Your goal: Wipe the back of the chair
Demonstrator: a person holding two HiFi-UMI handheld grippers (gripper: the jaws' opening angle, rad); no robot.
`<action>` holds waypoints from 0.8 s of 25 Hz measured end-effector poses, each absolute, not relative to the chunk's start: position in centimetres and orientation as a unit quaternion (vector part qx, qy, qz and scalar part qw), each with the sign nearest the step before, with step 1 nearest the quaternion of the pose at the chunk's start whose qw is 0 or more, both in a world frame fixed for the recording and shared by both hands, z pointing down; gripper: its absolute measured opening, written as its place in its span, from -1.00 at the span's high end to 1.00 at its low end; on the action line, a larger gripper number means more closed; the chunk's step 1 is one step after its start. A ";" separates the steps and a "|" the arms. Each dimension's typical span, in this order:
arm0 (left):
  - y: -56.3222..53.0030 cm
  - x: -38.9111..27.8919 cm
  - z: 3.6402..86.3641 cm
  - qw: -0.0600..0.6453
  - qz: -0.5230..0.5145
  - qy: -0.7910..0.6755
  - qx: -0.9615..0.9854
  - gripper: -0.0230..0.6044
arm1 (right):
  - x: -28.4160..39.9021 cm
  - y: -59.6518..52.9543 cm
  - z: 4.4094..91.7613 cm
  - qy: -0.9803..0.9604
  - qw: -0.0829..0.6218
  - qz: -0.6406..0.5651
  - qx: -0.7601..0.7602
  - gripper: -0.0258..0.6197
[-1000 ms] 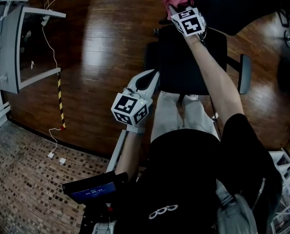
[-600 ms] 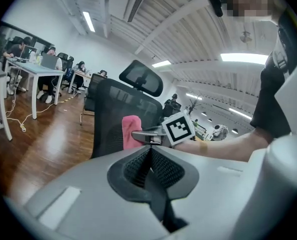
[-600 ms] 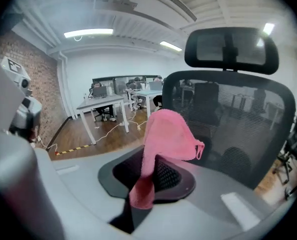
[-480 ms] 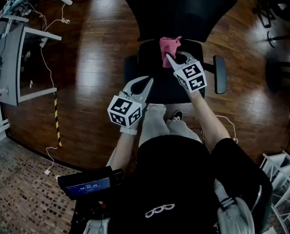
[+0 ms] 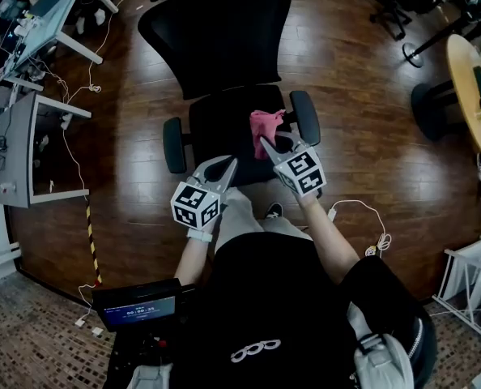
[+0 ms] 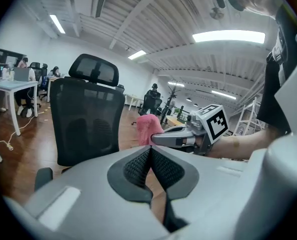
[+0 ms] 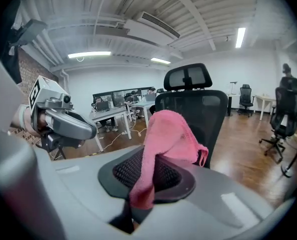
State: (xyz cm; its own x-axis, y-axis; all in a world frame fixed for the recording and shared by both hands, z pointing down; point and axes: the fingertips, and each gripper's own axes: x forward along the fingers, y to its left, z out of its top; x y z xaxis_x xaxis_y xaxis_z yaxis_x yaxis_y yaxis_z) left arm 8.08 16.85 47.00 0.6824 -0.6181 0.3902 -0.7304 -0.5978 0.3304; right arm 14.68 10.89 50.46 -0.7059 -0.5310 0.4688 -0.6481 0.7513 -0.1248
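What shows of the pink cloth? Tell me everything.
The pink cloth looks like soft, fuzzy terry. It is bunched and pinched between the shut jaws of the right tool, its bulk standing up above them, a strip trailing down between them. It is held before the black chair, not touching its back.

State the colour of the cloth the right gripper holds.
Pink cloth, best in the right gripper view.

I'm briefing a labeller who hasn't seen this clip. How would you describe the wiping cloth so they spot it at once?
Find the black mesh office chair on the wooden floor. Above its seat, the right gripper is shut on the pink cloth. It is the only pink thing there, soft among black and grey.
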 end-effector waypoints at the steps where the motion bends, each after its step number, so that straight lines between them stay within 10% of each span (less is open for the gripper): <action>1: 17.5 9.2 46.7 0.234 0.119 -0.378 0.888 0.95 | 16.0 11.8 49.9 -0.912 0.204 0.137 0.328 0.79; 20: 23.7 12.4 42.3 0.198 0.118 -0.332 0.915 0.95 | 18.9 21.8 43.6 -0.900 0.164 0.157 0.373 0.79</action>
